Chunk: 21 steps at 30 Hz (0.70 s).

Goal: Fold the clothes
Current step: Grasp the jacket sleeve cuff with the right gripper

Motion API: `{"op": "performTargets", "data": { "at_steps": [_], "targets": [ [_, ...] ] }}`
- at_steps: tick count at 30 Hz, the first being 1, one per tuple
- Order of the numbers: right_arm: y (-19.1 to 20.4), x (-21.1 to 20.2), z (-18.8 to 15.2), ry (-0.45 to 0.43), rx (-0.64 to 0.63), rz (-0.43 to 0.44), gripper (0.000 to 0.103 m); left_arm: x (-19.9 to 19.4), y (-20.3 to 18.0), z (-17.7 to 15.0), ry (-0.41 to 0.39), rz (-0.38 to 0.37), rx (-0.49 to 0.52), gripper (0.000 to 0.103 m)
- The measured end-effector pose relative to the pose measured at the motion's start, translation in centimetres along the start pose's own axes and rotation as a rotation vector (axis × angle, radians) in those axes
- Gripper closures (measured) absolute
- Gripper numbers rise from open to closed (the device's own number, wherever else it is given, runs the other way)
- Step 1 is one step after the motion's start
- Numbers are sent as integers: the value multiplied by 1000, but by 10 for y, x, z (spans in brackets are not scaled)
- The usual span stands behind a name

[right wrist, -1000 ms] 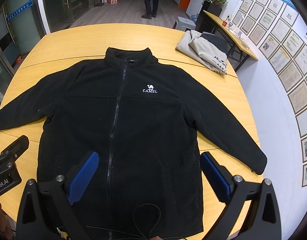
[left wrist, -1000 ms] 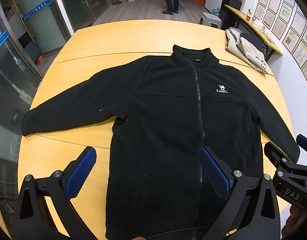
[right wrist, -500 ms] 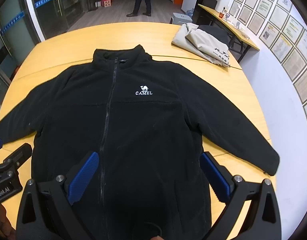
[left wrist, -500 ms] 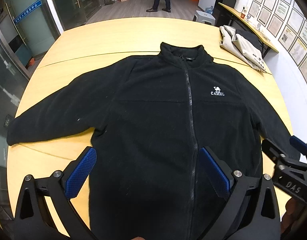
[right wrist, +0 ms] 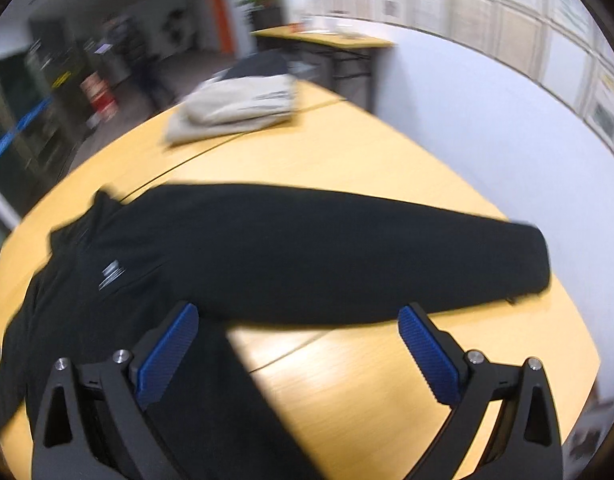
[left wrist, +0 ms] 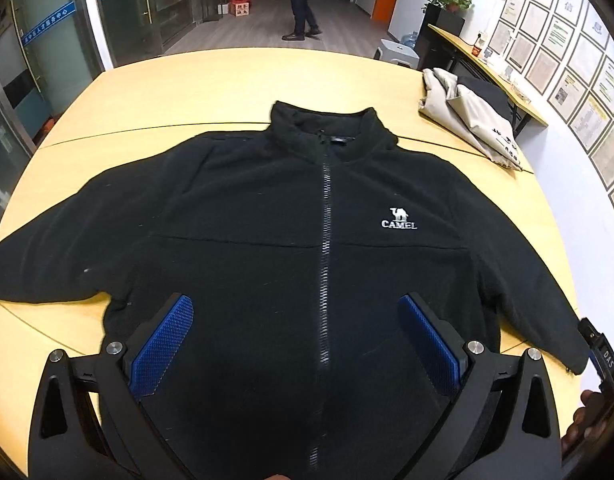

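Note:
A black zip fleece jacket (left wrist: 267, 248) with a white CAMEL logo lies flat, front up, sleeves spread, on a round wooden table (left wrist: 227, 92). My left gripper (left wrist: 303, 336) is open and empty above the jacket's lower front, astride the zip. My right gripper (right wrist: 299, 344) is open and empty above the table, just in front of the jacket's right sleeve (right wrist: 347, 252), whose cuff (right wrist: 527, 264) points right. The right wrist view is blurred. A part of the right gripper shows at the right edge of the left wrist view (left wrist: 603, 360).
A folded beige and dark garment (left wrist: 475, 120) lies on the table's far right part; it also shows in the right wrist view (right wrist: 235, 108). A person (left wrist: 305, 0) stands in the hallway beyond. A side table and a white wall with framed papers are on the right.
My left gripper has shifted right over the jacket's zip. My right gripper has swung sharply right, from the jacket's body to its right sleeve. Both stay open.

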State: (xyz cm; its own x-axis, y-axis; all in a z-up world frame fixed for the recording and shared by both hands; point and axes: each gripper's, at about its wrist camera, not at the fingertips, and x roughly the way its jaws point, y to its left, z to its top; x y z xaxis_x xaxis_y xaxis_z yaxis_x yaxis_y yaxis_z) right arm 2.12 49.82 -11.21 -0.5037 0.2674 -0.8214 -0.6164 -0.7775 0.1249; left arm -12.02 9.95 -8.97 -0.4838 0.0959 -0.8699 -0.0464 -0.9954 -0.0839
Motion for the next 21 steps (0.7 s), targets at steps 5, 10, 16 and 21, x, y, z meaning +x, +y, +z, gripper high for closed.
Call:
{"op": "performTargets", "data": {
  "at_steps": [5,10,16,21],
  "targets": [
    [-78,22,6,-13,117,-97,1,10,-13,1,6,8,7,0],
    [-141,42,3,-18,183,-172,1,21,-16,2,14,8,-52,0],
    [-209,66,-1,-14,261,-253,1,20,-20,4,3,50,-76,0],
    [-224,81,-14,8,306,-236,7,15,-24,0,0,73,-79,0]
  ]
}}
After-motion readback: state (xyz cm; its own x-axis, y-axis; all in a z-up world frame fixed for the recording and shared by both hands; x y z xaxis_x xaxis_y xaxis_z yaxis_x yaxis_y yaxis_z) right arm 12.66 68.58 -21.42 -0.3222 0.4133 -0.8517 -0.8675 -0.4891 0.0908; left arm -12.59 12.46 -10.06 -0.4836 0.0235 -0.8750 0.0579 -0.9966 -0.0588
